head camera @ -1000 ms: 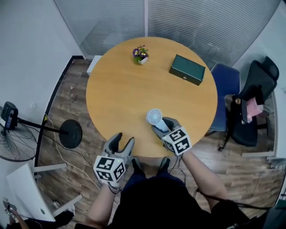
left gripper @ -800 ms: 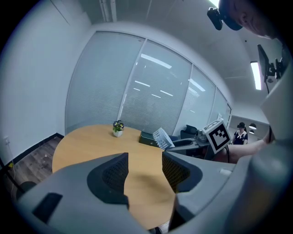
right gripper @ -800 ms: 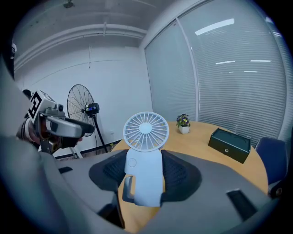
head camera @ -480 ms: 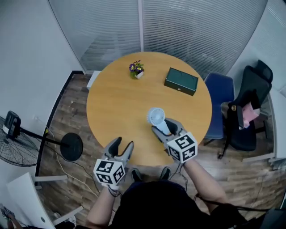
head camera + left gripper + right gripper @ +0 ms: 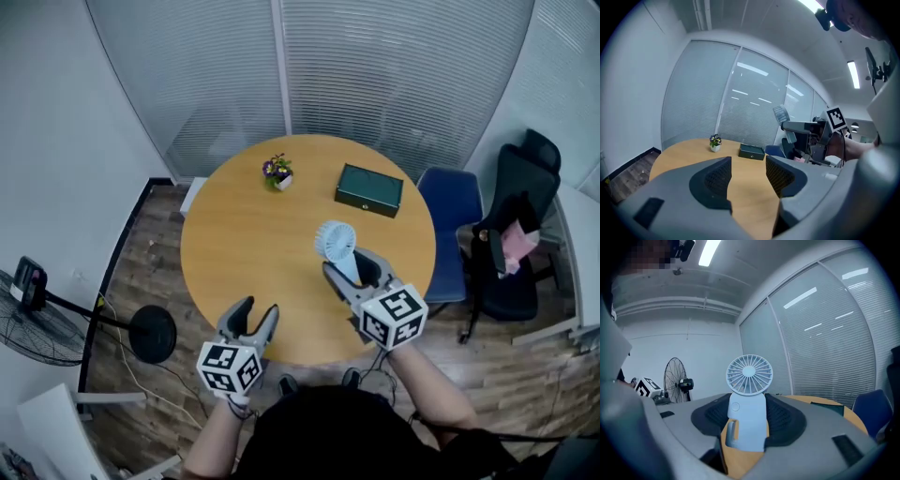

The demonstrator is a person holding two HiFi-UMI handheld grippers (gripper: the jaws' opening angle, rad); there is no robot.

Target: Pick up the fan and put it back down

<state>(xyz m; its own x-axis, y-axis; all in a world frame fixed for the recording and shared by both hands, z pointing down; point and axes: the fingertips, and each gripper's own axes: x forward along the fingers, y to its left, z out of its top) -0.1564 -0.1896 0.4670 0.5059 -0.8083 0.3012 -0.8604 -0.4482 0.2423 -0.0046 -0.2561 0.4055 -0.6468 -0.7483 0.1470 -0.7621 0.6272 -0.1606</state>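
A small pale-blue handheld fan is lifted above the round wooden table, upright, its round grille on top. My right gripper is shut on the fan's handle, one pad on each side. In the left gripper view the fan shows high at the right, held out level. My left gripper hovers at the table's near edge, open, with nothing between its jaws.
On the far half of the table stand a small flower pot and a dark green box. A blue chair and a black office chair are to the right. A floor fan stands on the left.
The right gripper has lifted the fan off the table and tilted it more level. The left gripper has risen a little. The view has shifted so the table sits lower.
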